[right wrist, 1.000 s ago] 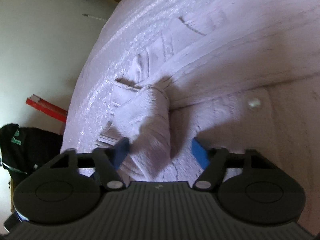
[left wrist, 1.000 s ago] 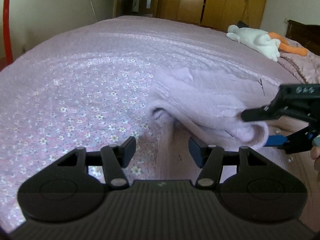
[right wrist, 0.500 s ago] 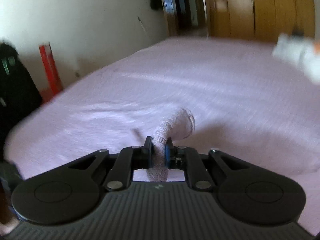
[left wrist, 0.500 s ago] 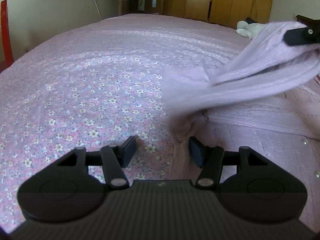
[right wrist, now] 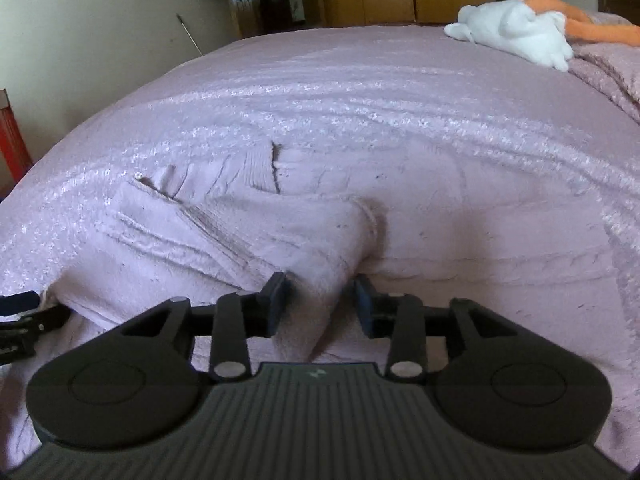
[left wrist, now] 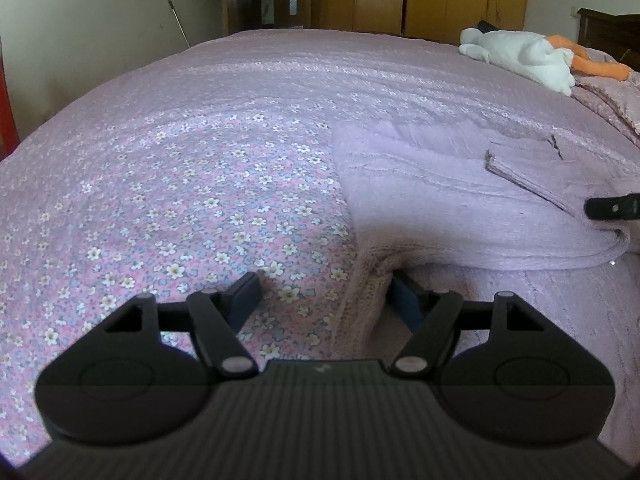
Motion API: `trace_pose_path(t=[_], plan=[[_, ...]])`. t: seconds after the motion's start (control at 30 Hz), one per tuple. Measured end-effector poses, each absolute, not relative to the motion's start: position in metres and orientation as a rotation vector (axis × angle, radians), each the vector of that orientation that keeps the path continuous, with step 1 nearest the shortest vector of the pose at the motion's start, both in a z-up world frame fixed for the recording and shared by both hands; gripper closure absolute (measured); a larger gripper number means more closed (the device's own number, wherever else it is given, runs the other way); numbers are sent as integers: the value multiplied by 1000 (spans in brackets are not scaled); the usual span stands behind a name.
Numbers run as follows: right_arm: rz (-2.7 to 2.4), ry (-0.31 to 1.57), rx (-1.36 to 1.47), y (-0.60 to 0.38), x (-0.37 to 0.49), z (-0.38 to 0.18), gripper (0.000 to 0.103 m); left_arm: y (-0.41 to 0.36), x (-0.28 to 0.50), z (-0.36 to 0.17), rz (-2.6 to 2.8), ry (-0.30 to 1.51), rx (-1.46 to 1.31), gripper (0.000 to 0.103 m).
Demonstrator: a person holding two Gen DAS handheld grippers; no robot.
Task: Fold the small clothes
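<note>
Two grippers are at work on one garment. The left gripper (left wrist: 324, 296) sits low over the bed with its jaws spread wide, a ribbed edge of the lilac knit garment (left wrist: 460, 208) lying between them, untouched on the left side. The right gripper (right wrist: 320, 300) has its jaws parted too, a fold of the same garment (right wrist: 224, 240) standing up between the two blue pads (right wrist: 363, 300); whether either pad presses the cloth cannot be told. The garment is a soft, pale purple knit, one sleeve laid across its body, spread on the floral pink bedspread (left wrist: 180, 200). One white plush toy (left wrist: 524, 56) with orange parts lies far back on the bed.
</note>
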State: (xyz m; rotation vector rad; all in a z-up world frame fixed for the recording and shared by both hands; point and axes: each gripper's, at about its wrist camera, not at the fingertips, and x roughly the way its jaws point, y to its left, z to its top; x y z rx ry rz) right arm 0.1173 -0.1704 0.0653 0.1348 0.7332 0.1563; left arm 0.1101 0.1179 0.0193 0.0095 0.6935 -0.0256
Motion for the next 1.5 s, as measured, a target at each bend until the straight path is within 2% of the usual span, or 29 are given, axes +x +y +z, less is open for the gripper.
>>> trace_pose_path(t=[0.13, 0.23, 0.53, 0.57, 0.63, 0.7, 0.97, 1.17, 1.27, 1.37, 1.5], plan=[[129, 666, 61, -153, 106, 90, 56, 117, 111, 17, -22, 686, 7, 29], [187, 628, 42, -129, 109, 102, 46, 116, 111, 15, -18, 681, 2, 27], [213, 699, -43, -69, 157, 73, 45, 118, 111, 13, -21, 673, -5, 24], [198, 703, -58, -68, 162, 66, 48, 117, 111, 13, -20, 673, -4, 23], [172, 701, -63, -74, 167, 60, 79, 116, 111, 12, -18, 671, -2, 22], [152, 687, -35, -87, 165, 63, 94, 117, 112, 12, -19, 668, -2, 21], [20, 527, 63, -183, 119, 100, 95, 117, 111, 11, -18, 662, 0, 21], [-90, 576, 167, -251, 85, 71, 95, 116, 112, 11, -13, 663, 5, 21], [-98, 652, 243, -270, 75, 42, 93, 114, 112, 11, -10, 665, 10, 21], [-92, 626, 332, -278, 68, 23, 84, 113, 112, 11, -8, 668, 16, 20], [-94, 604, 397, -284, 54, 31, 50, 114, 114, 16, -10, 691, 16, 20]])
